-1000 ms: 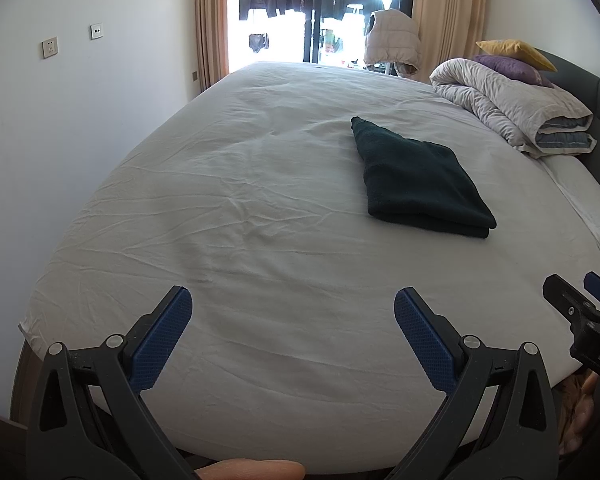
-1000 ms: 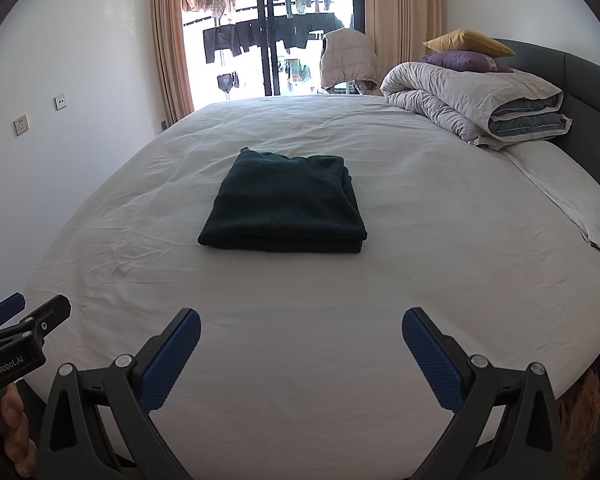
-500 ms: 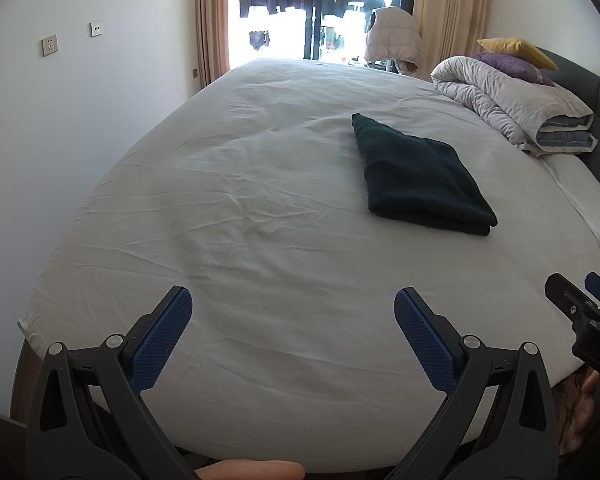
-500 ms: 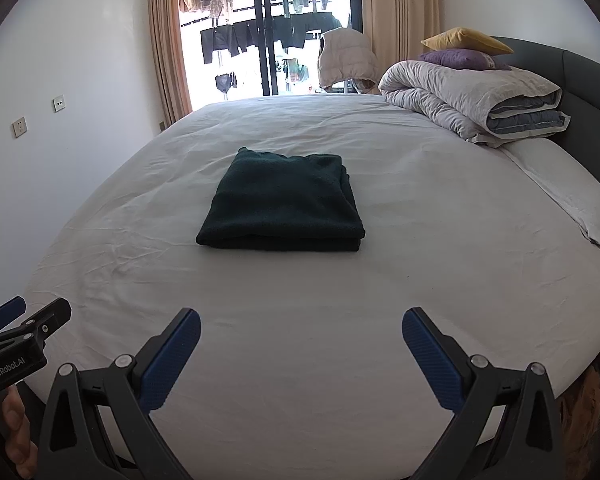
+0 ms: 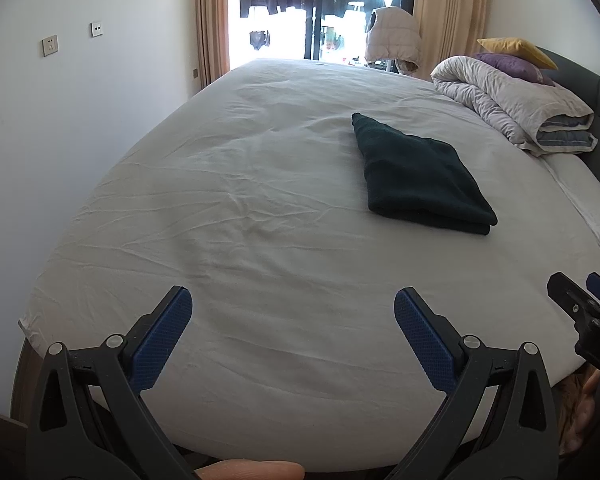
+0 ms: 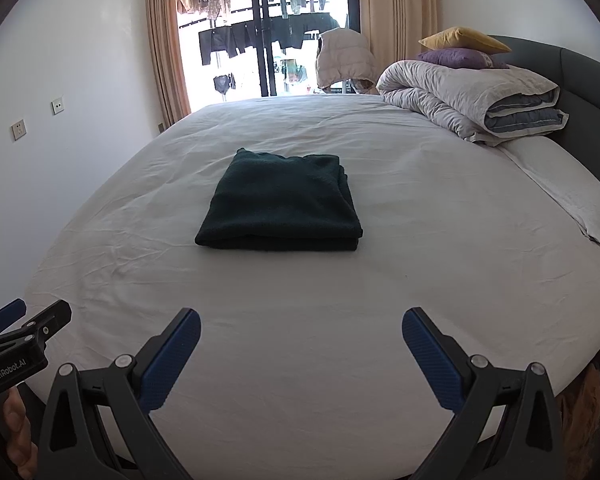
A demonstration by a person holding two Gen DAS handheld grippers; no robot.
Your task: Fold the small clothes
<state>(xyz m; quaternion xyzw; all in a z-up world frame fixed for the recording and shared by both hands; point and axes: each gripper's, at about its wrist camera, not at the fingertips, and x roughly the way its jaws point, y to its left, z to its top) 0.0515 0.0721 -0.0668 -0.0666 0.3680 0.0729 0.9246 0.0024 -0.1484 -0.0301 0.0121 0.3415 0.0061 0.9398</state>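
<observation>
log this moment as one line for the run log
garment: dark green garment folded, on bed | left gripper: open, empty | right gripper: open, empty

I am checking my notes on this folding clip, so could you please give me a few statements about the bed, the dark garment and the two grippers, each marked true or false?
1. The dark green garment lies folded on the white sheet. True.
2. The right gripper is shut on the garment. False: it is open, short of the garment.
3. The left gripper is open and holds nothing. True.
4. A yellow pillow lies on a purple pillow. True.
5. The rolled duvet covers the garment. False: it sits apart, by the headboard.
</observation>
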